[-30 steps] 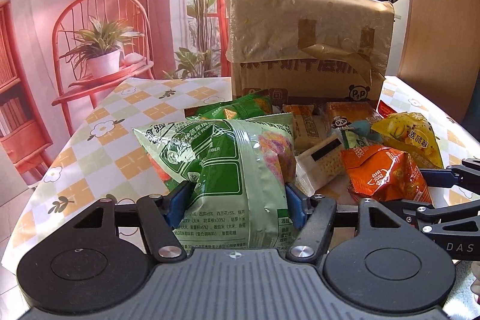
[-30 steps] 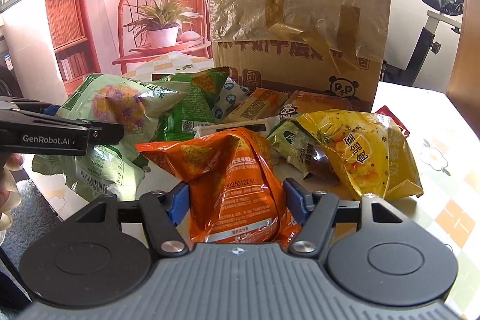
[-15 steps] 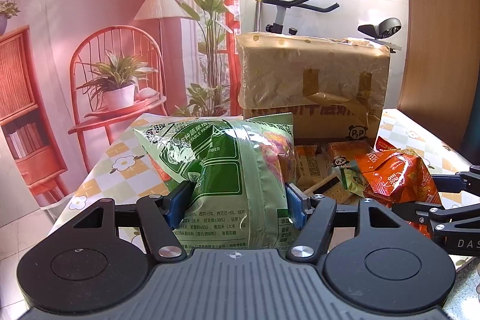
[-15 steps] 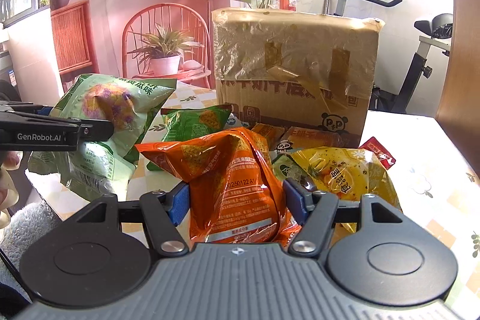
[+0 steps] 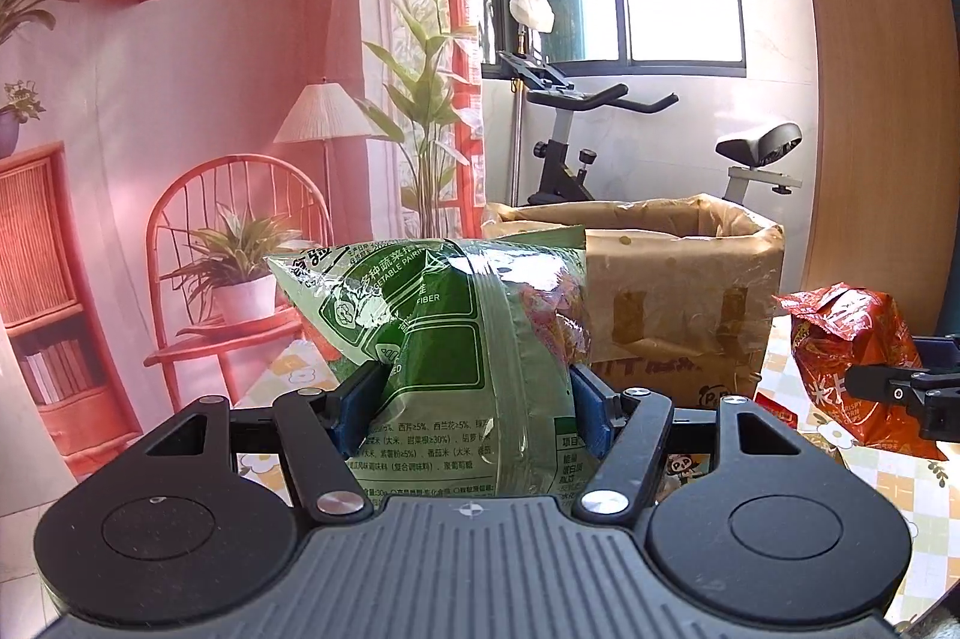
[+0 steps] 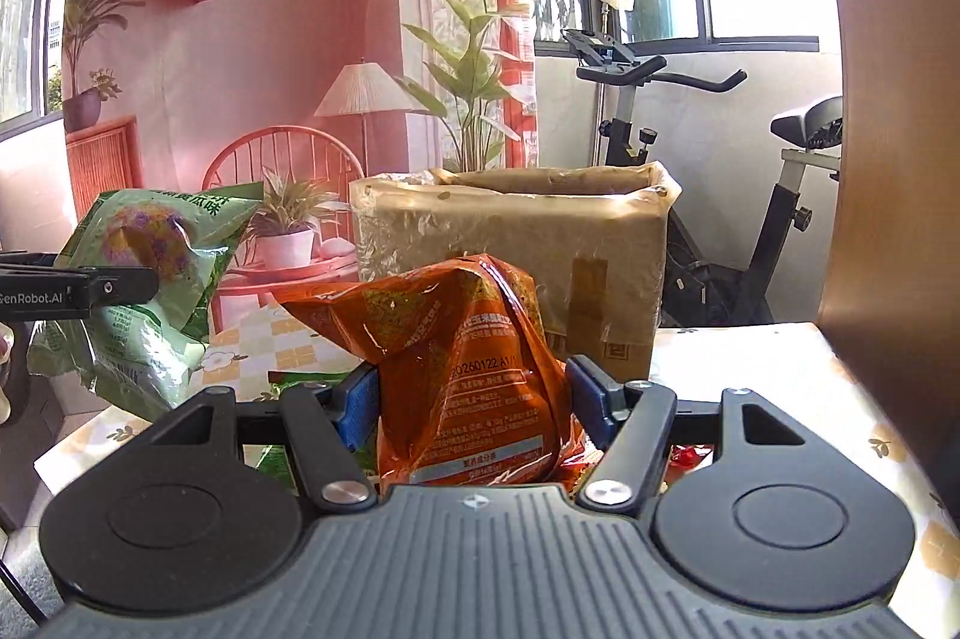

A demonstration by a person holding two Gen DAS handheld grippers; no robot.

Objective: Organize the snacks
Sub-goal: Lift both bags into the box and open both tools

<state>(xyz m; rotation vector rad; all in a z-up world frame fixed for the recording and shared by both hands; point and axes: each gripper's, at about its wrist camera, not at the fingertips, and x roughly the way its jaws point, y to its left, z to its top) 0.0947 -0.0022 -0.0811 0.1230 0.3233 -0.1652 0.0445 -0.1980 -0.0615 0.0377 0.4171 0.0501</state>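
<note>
Left hand-held gripper [image 5: 471, 399] pinching crinkly green bag [image 5: 444, 339], right hand-held gripper [image 6: 474, 399] glossy orange bag [image 6: 462, 357]

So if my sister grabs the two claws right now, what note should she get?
Left claw: shut on the green plastic veggie-snack bag, held in the air.
Right claw: shut on the crinkly orange snack bag, also in the air.
The open-topped brown cardboard box wrapped in clear film stands on the flower-patterned checked tablecloth, just behind both bags.
Done: both bags picked up.
Left: probably drop both into the box, then fetch any snacks that remain on the table below; they are mostly hidden now.
</note>
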